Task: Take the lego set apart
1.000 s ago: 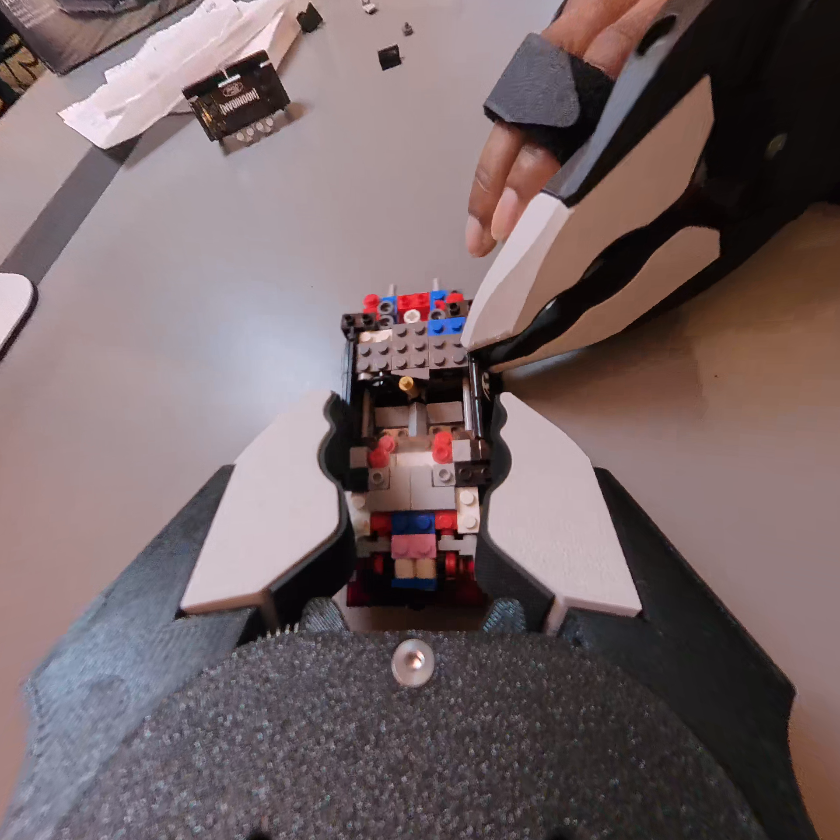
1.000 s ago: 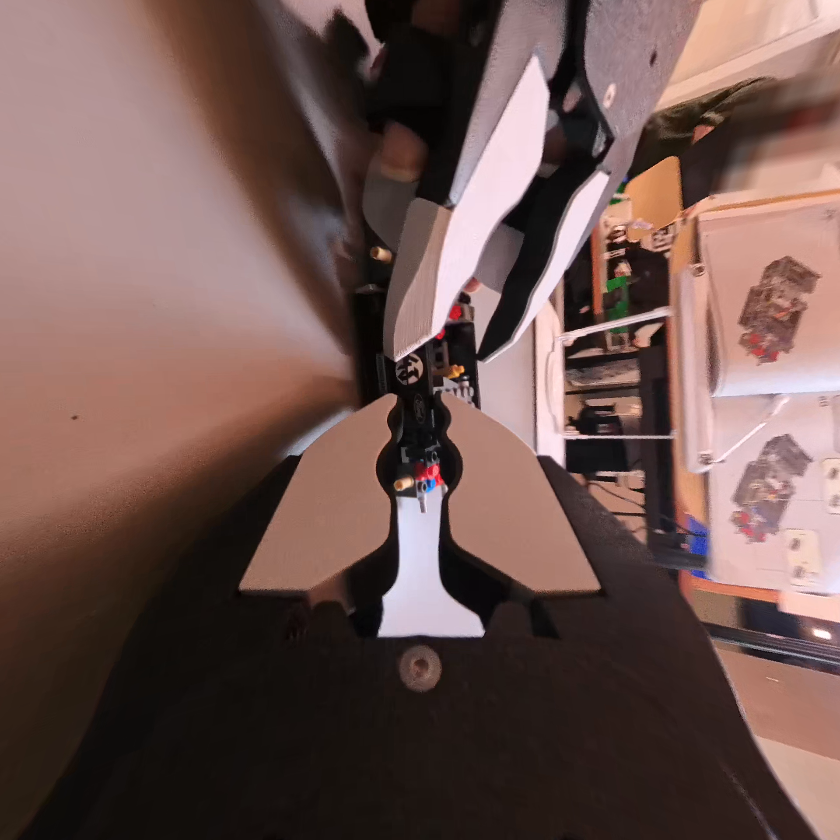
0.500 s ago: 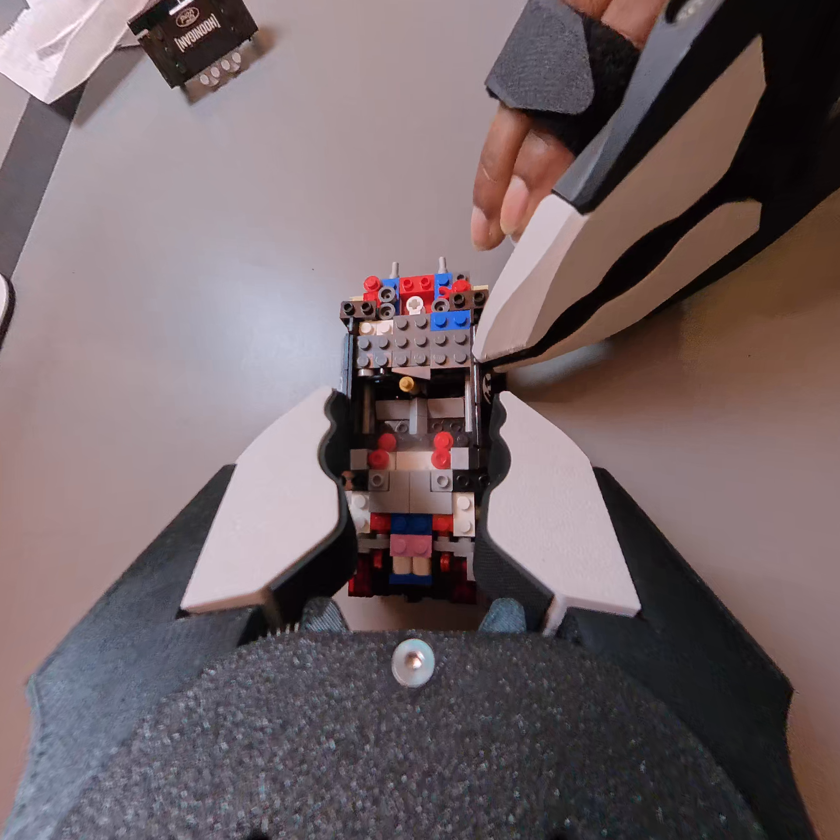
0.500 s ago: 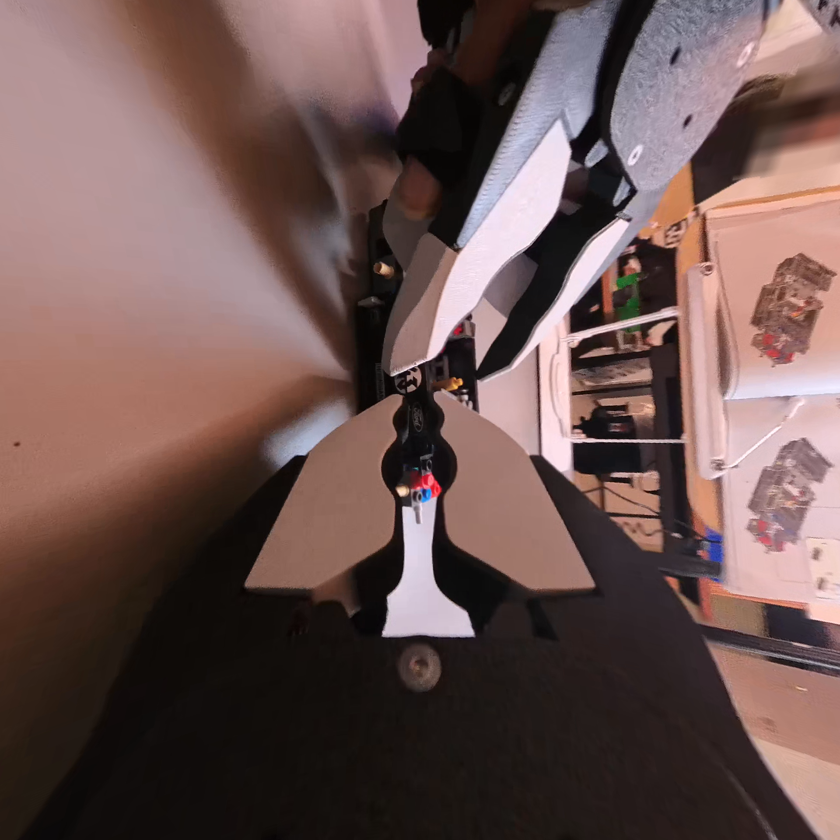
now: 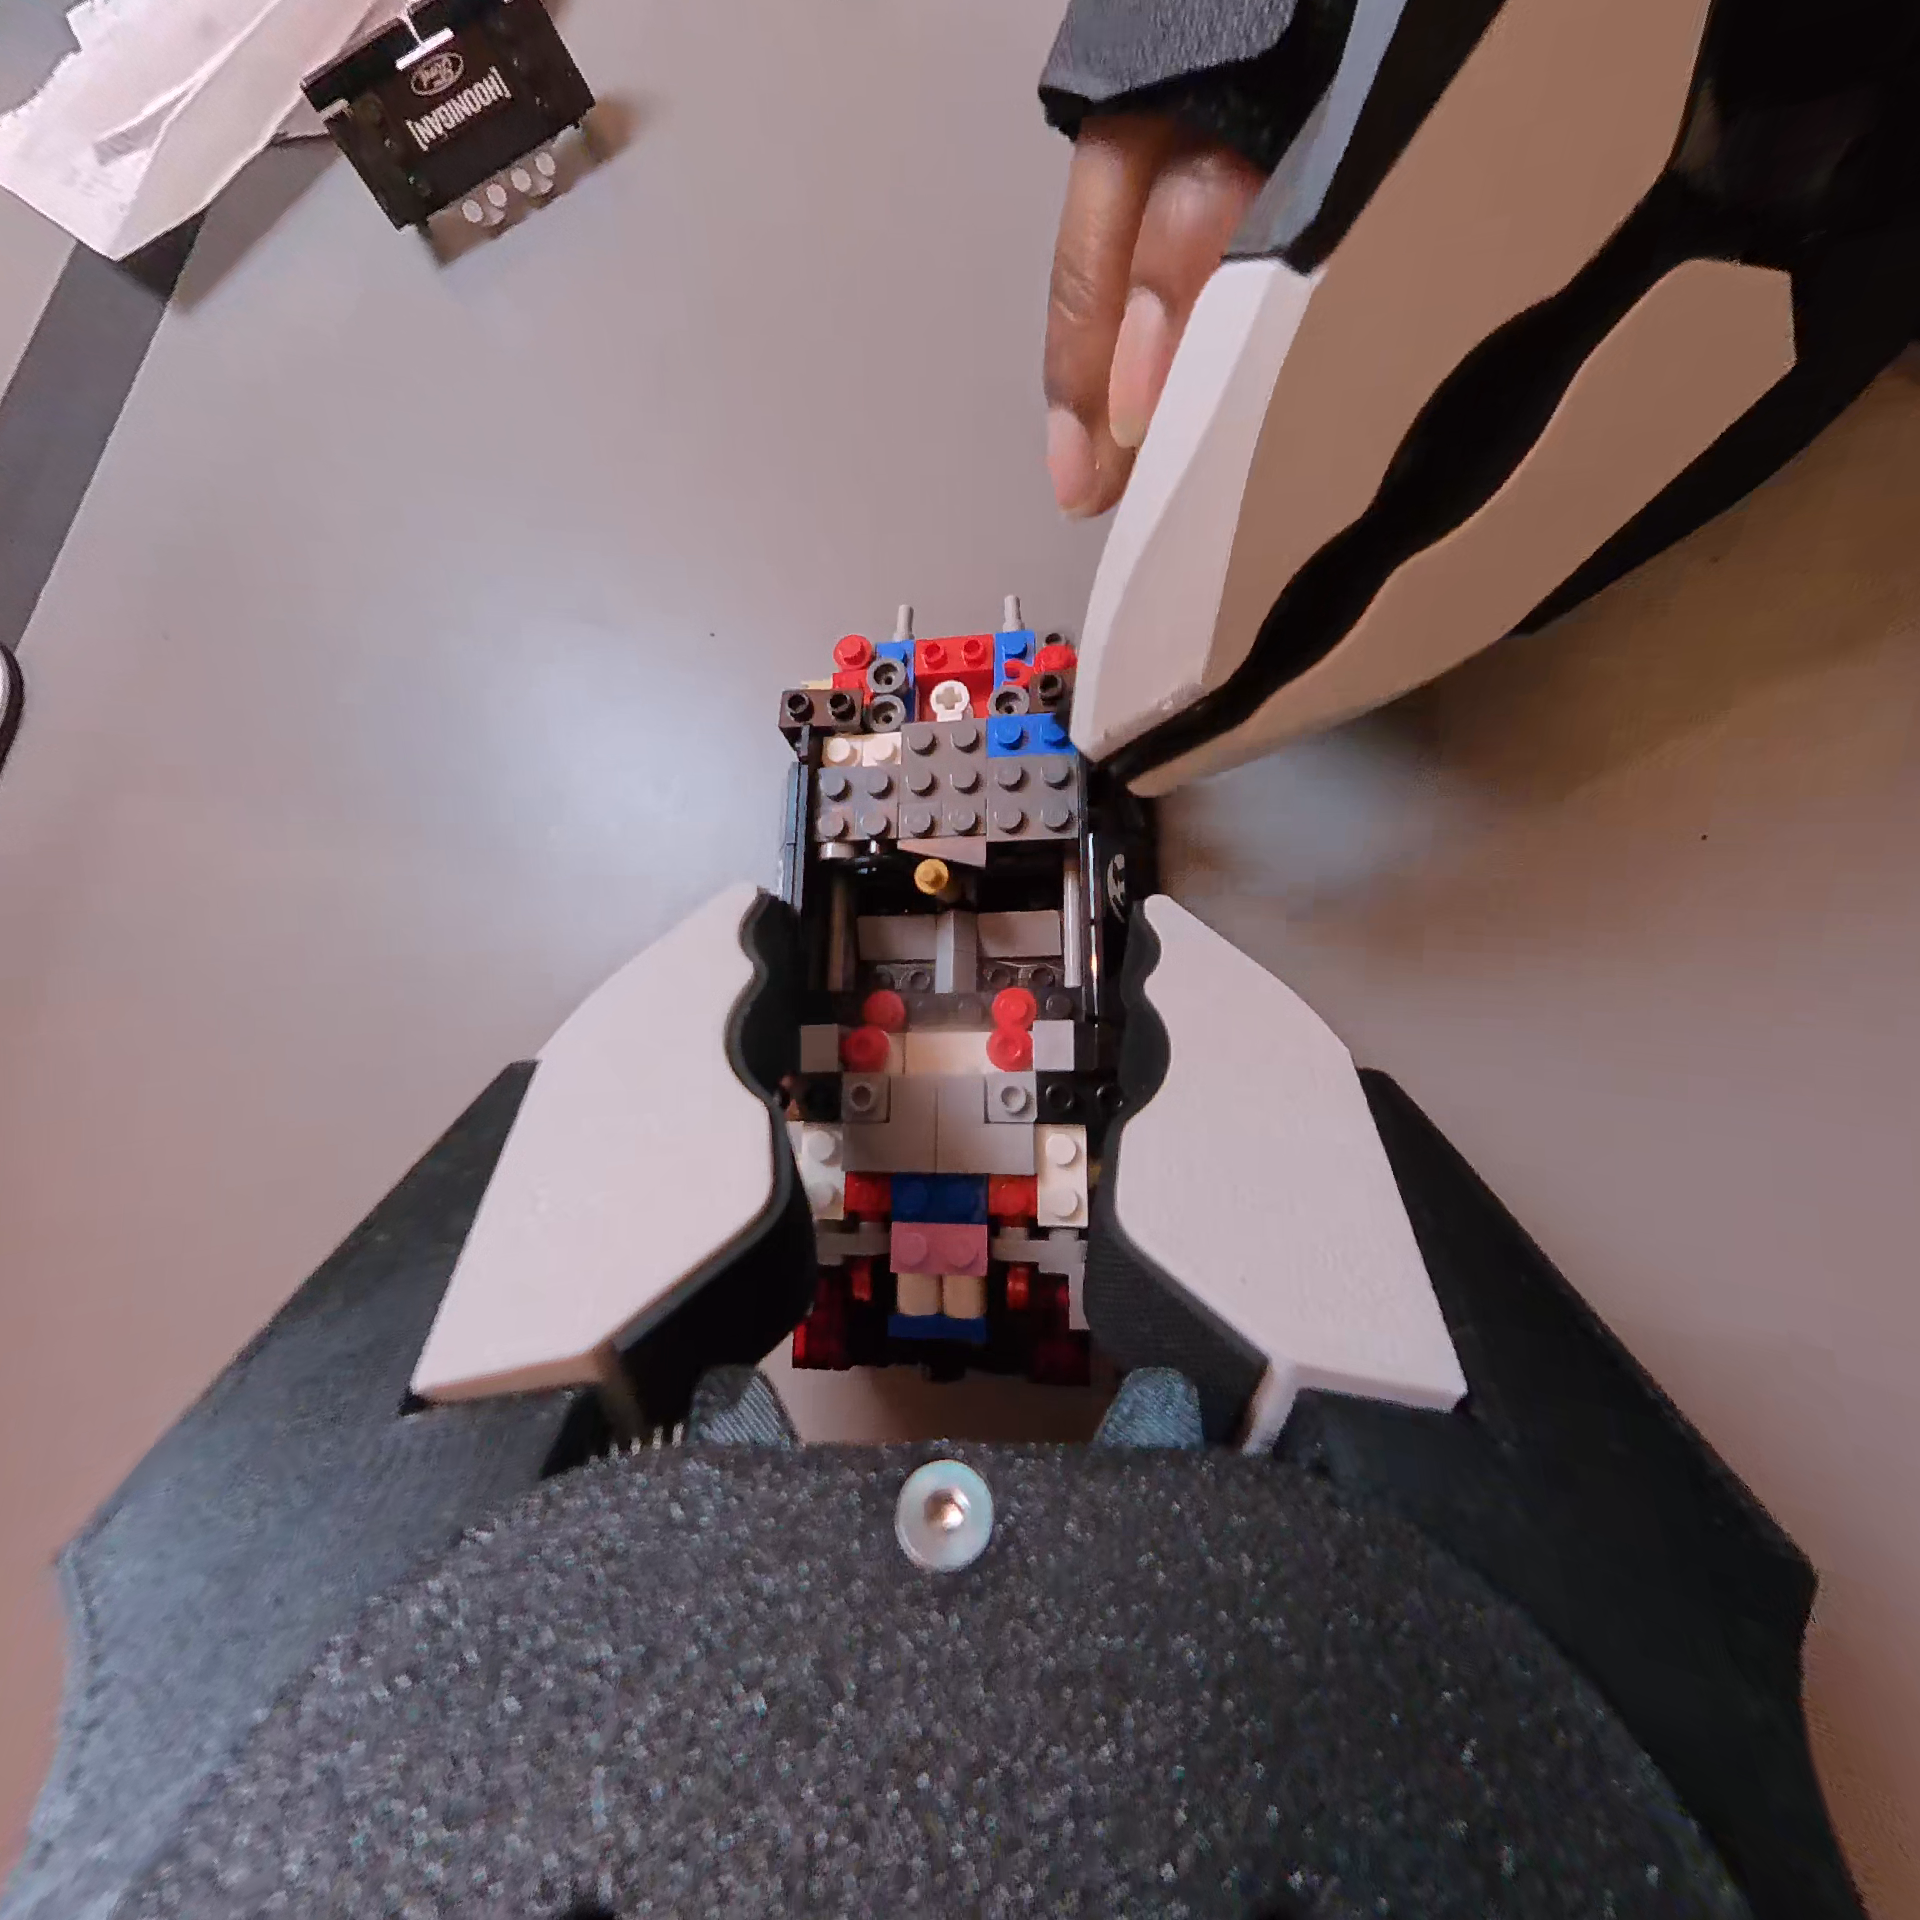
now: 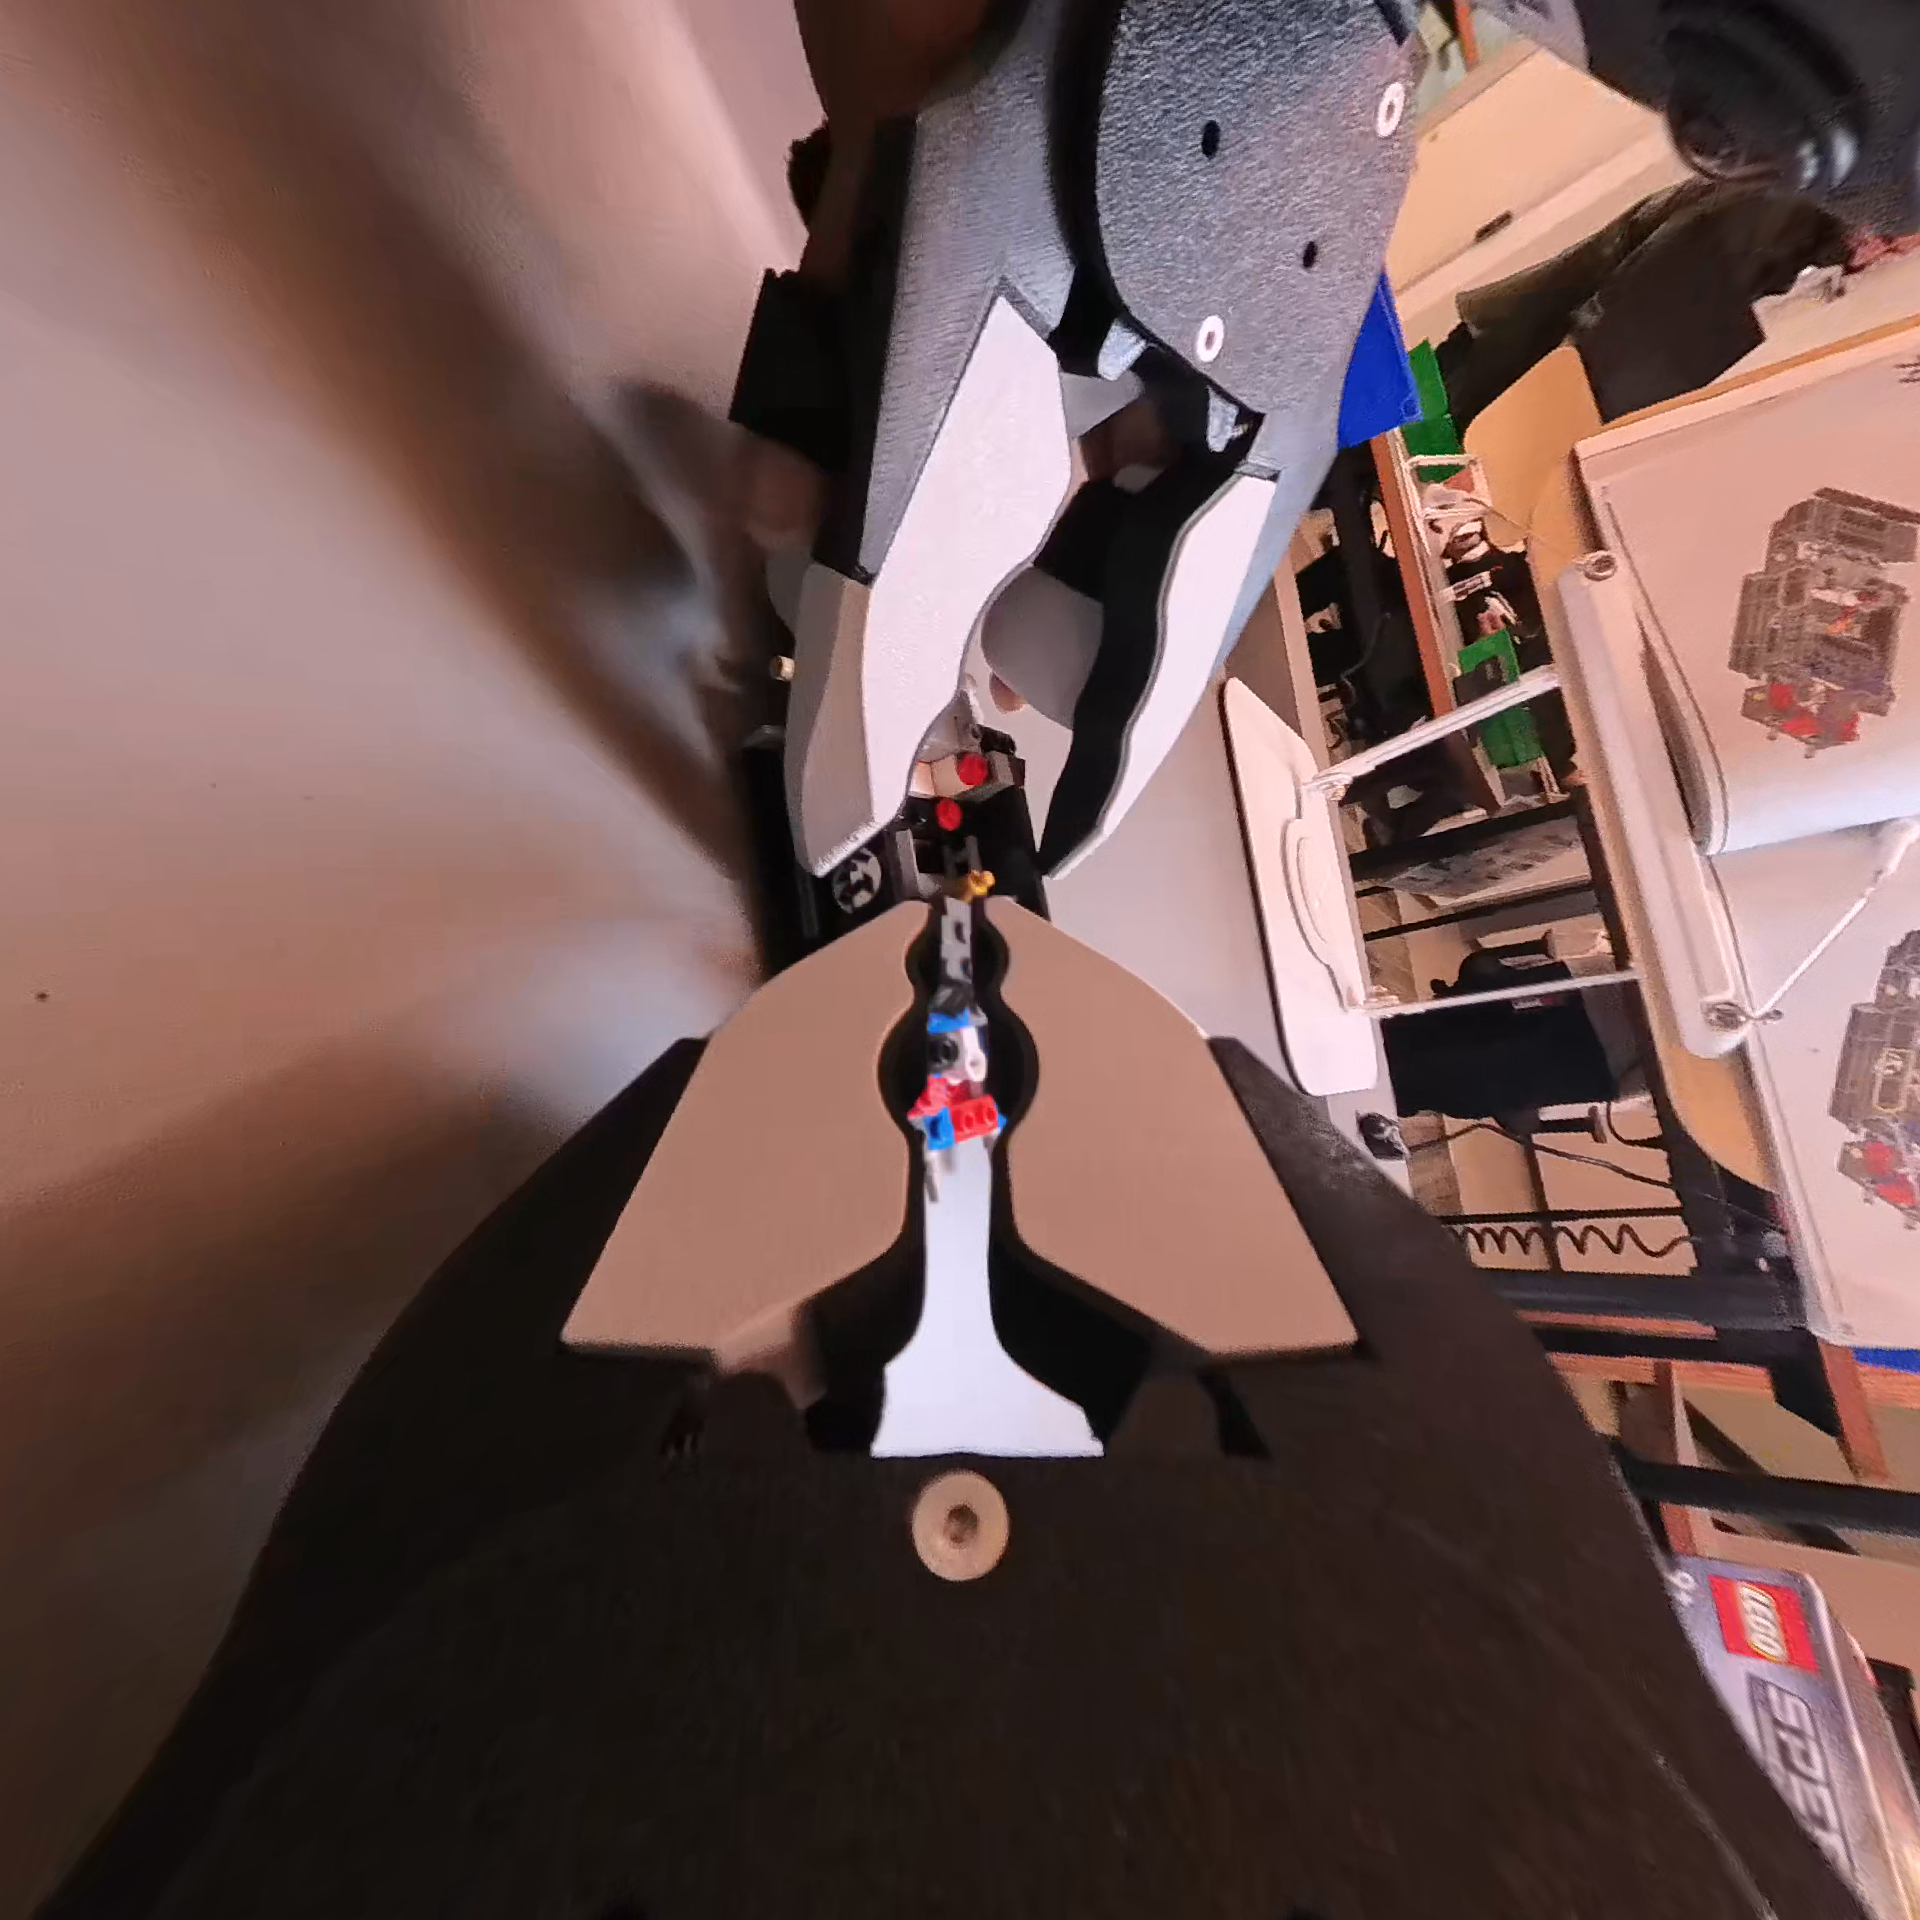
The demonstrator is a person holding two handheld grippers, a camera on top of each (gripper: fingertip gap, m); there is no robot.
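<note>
The left gripper (image 5: pixel 948 1039) has its fingers pressed against both sides of the lego car (image 5: pixel 945 997), which sits on the grey table (image 5: pixel 416 623). At 1 o'clock in that view, the right gripper (image 5: pixel 1117 753) comes in with its fingers nearly together, tips at the car's front right corner; whether they pinch a piece is hidden there. The right wrist view shows them closed on a thin edge of the car (image 6: pixel 956 1039), red and blue bricks showing in the gap. Only the left view shows a black printed piece (image 5: pixel 457 125) on white paper (image 5: pixel 125 135) at 11 o'clock. Only the right view shows instruction pages (image 6: pixel 1797 644) at 3 o'clock.
</note>
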